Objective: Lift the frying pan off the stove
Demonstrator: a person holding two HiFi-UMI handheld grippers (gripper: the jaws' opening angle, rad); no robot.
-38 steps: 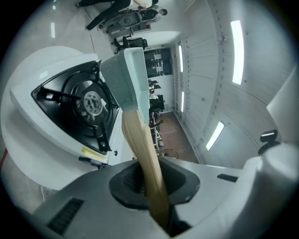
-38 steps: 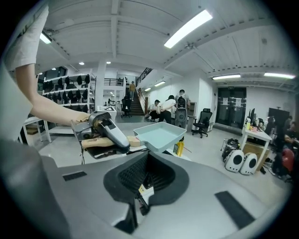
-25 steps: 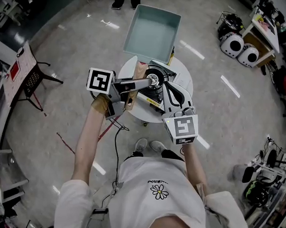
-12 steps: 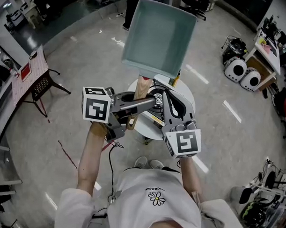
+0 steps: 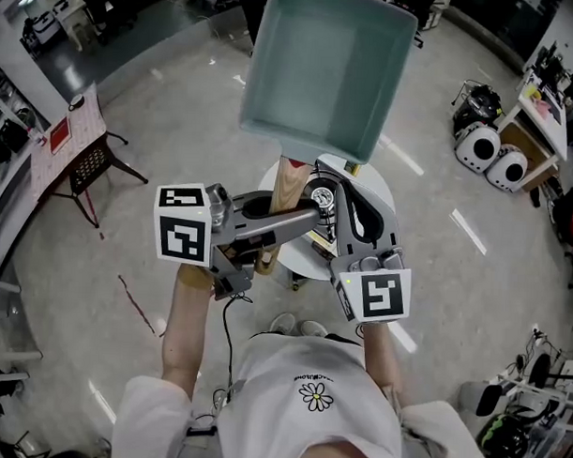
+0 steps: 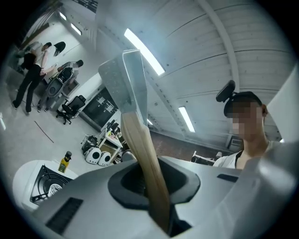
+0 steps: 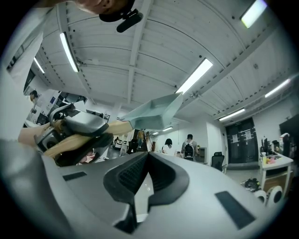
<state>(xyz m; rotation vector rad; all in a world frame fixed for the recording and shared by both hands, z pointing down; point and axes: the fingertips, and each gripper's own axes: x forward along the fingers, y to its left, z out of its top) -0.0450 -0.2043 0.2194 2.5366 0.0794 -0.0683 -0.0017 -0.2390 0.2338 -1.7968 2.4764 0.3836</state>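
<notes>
Over stove (image 5: 322,193), perhaps: pan (image 5: 325,74) in claw (image 5: 278,216)

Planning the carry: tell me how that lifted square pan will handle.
The pan hangs far beyond the left gripper, so it will probably feel front-heavy and want to droop. The smooth wooden handle may twist in the jaws if tilted.

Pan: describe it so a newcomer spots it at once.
Find the round white table carrying the stove. Above it, in the air, is the frying pan, its wooden handle clamped in the left gripper. It alone is square, deep and pale teal.
</notes>
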